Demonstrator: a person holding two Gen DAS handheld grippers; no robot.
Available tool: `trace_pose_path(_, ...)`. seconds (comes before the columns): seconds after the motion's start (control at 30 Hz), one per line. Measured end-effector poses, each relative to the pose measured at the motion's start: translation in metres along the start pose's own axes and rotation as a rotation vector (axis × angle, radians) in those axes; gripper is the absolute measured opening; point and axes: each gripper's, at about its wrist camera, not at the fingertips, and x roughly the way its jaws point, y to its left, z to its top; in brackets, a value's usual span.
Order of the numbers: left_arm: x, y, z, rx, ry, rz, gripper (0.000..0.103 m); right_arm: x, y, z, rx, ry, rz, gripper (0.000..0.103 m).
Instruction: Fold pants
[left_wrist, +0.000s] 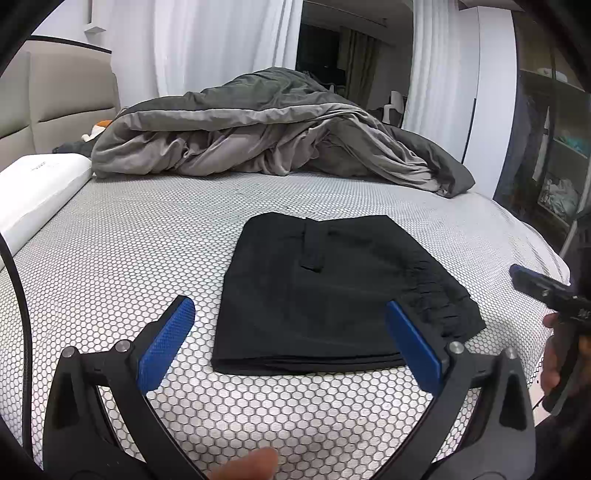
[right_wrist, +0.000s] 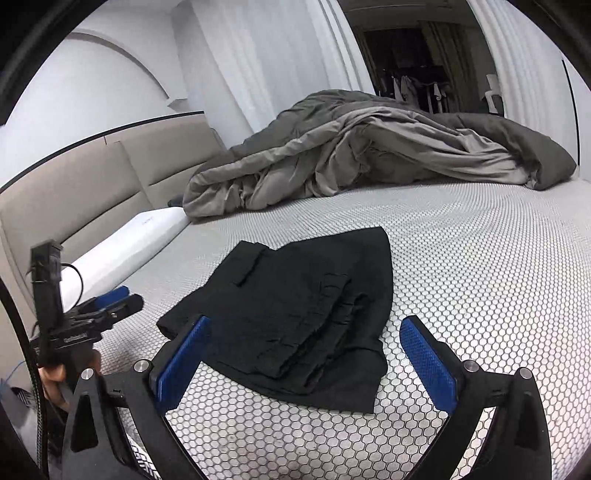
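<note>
- A bed (left_wrist: 147, 258) with a honeycomb-patterned cover carries a rumpled grey duvet (left_wrist: 266, 129) at 12 o'clock.
- Folded black pants (left_wrist: 325, 295) lie flat mid-bed, long axis running 6 to 12 o'clock, gathered waistband toward 3 o'clock.
- Left gripper (left_wrist: 291, 339) and right gripper (right_wrist: 306, 354) fingers stand wide, empty.

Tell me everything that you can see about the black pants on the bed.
The black pants are folded into a compact, roughly rectangular stack of several layers, lying flat on the bed's honeycomb-patterned cover. The fabric looks thin, matte and a little wrinkled. A gathered elastic waistband shows along one edge and a pocket flap on top. Nothing touches them except the bed: both hand-held grippers are open, near the stack and clear of it.
</note>
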Motion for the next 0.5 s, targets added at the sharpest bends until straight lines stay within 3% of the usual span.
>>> trace_pose_path(0.17, 0.018, -0.007, 0.004, 0.026, 0.009, 0.004, 0.102, 0.004, -0.004, -0.006, 0.021, -0.009, -0.048, 0.103)
trace_pose_path(0.5, 0.040, 0.001, 0.006, 0.035, 0.022, 0.022, 0.102, -0.011, -0.005, -0.006, 0.028, -0.066, -0.056, 0.103)
